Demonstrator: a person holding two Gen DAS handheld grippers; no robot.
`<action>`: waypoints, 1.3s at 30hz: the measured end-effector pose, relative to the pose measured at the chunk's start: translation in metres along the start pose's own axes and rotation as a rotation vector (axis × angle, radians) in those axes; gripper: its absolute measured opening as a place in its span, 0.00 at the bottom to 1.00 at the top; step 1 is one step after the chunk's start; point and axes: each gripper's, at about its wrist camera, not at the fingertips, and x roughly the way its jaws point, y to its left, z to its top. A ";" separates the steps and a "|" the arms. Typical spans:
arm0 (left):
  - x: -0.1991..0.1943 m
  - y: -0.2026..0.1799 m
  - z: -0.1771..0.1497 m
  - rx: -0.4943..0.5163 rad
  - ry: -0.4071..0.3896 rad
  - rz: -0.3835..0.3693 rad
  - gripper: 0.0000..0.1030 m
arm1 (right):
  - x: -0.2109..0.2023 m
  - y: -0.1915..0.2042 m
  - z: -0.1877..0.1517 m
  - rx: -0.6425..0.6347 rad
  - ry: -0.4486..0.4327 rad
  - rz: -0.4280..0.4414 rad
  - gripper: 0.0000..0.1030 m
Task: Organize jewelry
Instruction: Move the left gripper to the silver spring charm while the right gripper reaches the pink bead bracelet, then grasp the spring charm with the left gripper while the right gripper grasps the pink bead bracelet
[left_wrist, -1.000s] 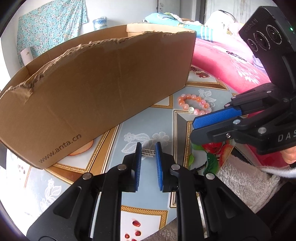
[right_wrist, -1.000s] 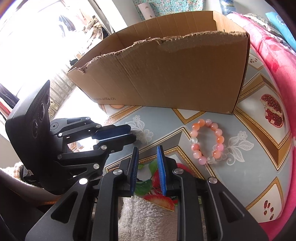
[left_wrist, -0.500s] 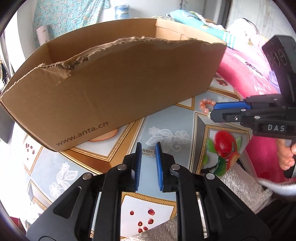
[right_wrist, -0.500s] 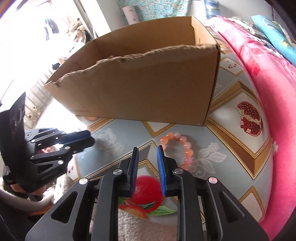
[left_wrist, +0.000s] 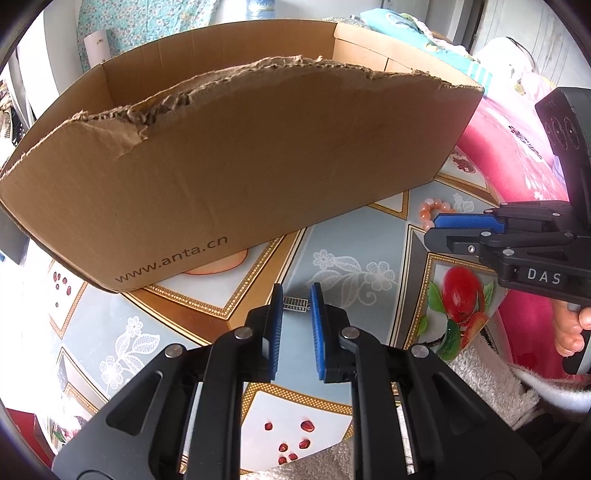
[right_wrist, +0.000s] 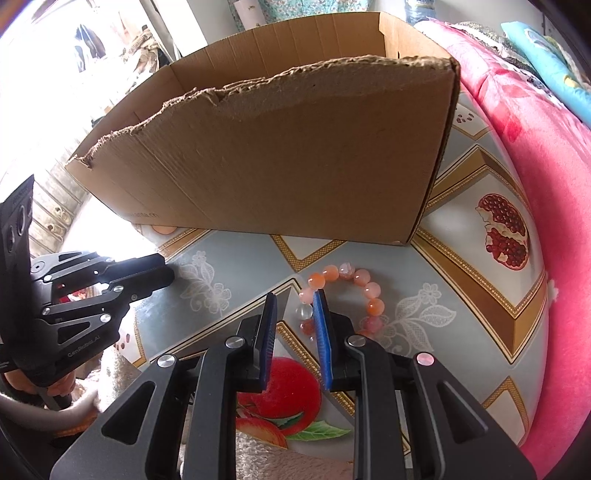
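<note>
Left gripper (left_wrist: 296, 302) held a small metal clasp-like piece (left_wrist: 295, 305) pinched between narrowly parted pads, cardboard box (left_wrist: 236, 177) ahead; right gripper (right_wrist: 294, 308) sat slightly open and empty, straddling the bead bracelet (right_wrist: 345, 291) on the table (right_wrist: 461, 332) — best lowered square before closing.

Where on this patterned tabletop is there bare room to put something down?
Bare: between the torn cardboard box and pink blanket. Crowded: around the orange bead bracelet, right gripper; small metal piece at left gripper.
</note>
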 end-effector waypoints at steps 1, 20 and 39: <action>0.000 0.000 0.000 0.000 0.001 0.002 0.13 | 0.001 0.001 0.000 -0.003 0.000 -0.003 0.20; 0.001 -0.003 0.001 0.020 0.006 0.017 0.13 | 0.008 0.015 -0.001 -0.009 -0.008 -0.027 0.20; -0.005 -0.001 -0.003 0.018 -0.029 0.009 0.13 | -0.004 -0.025 -0.005 0.185 -0.047 0.122 0.09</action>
